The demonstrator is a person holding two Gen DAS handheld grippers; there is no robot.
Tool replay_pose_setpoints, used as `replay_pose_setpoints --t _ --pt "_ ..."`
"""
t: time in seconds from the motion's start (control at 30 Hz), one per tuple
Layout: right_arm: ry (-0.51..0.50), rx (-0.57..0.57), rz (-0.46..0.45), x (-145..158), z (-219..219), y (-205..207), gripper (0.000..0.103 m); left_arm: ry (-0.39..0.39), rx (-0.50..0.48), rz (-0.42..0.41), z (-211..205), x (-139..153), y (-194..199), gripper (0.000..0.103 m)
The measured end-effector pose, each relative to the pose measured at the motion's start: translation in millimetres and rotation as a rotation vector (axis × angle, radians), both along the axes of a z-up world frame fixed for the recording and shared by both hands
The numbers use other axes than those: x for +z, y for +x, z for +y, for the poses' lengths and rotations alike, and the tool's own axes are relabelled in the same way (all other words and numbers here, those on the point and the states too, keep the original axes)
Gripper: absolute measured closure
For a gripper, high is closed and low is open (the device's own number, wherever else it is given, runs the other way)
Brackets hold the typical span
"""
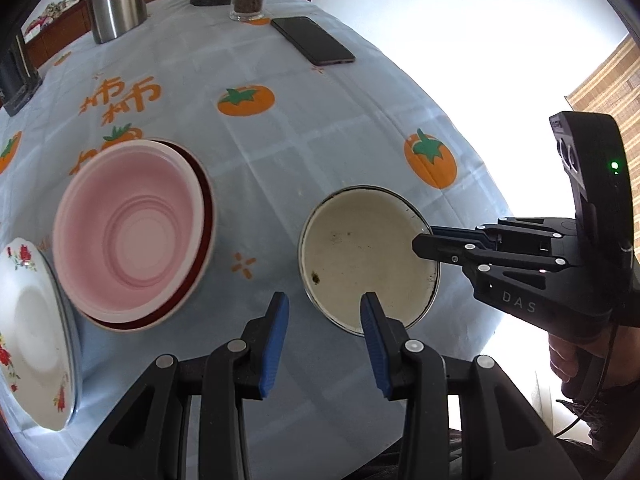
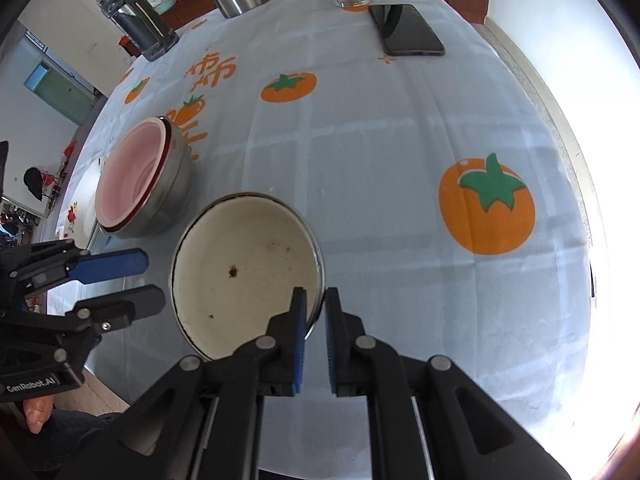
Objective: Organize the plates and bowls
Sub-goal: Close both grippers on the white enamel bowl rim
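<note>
With its rim between the narrowed fingers of the right gripper (image 2: pixel 316 316), cream bowl (image 2: pixel 244 272) sits just beside the pink bowl (image 2: pixel 128 176); left gripper (image 1: pixel 324 312) spread, idle. Clamp squarely before lifting.

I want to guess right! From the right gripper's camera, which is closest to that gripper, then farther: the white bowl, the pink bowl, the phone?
1. White bowl: its rim sits between the right gripper fingers.
2. Pink bowl: farther back, left.
3. Phone: far end, right.

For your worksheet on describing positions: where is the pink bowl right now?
The pink bowl sits nested inside a metal bowl, left of the cream enamel bowl and right of the floral plate.
</note>
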State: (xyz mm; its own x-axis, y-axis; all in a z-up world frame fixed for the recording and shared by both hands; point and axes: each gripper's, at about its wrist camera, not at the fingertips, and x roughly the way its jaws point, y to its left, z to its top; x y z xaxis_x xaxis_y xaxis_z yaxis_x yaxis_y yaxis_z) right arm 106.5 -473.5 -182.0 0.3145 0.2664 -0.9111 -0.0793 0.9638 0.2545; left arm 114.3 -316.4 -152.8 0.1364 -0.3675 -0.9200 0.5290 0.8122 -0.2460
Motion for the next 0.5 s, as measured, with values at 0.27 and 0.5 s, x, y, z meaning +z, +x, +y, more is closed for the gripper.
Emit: replay_pose_setpoints --t 0.27,0.5 --pt "-0.009 -0.008 -0.017 -1.6 0.0 -4.1 0.094 0.026 -0.014 0.028 -11.6 -12.5 7.3 0.063" --pt "-0.004 -0.006 -0.029 -0.4 1.1 -6.1 0.094 0.032 0.004 0.055 -13.7 -24.9 10.2 0.083"
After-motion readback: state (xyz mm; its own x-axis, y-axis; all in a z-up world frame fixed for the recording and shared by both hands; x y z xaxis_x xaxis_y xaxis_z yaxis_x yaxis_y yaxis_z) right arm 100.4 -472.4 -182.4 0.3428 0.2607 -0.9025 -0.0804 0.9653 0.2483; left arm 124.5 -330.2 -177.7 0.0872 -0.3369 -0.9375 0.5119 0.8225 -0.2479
